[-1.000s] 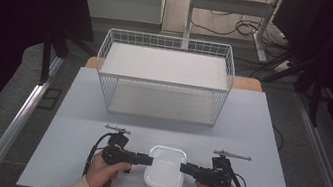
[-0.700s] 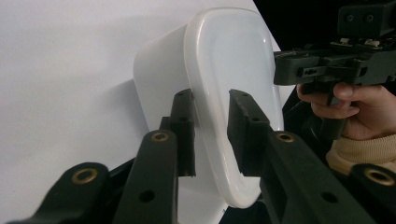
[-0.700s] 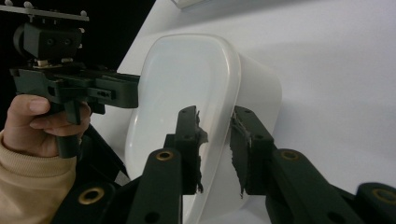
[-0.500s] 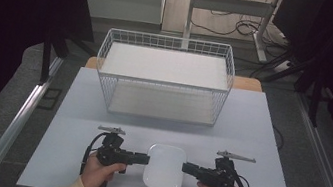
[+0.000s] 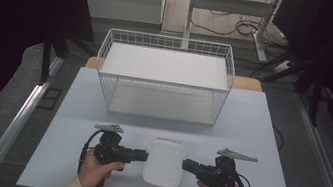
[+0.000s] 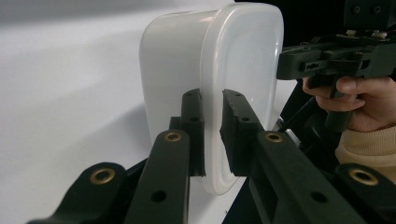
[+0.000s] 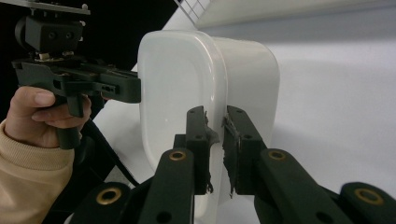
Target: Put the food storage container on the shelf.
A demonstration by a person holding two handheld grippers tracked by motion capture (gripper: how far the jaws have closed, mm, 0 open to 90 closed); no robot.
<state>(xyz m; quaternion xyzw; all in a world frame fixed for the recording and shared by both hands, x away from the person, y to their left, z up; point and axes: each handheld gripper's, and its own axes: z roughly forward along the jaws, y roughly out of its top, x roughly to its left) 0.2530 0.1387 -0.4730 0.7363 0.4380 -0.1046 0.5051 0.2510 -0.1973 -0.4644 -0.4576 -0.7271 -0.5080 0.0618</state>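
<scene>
container (image 5: 164,162), white, glossy, lidded and round-cornered, is being held just above the table (image 5: 268,140) between both grippers, long axis pointing toward the wire basket (image 5: 165,75); its rim is being pinched by the left gripper (image 5: 143,156) and right gripper (image 5: 186,165), jaws having just been closing

The box (image 5: 164,162) near the front edge of the surface (image 5: 273,141) is plain white, its lid milky and slightly see-through. The surface is pale grey-white and unpatterned. The left gripper (image 5: 143,156) and the right gripper (image 5: 185,165) are matt black with brass-coloured rivets, each topped by a grey plate. The basket (image 5: 164,76) at the back edge is white wire in a square grid. Both sleeves (image 7: 23,172) are cream.
</scene>
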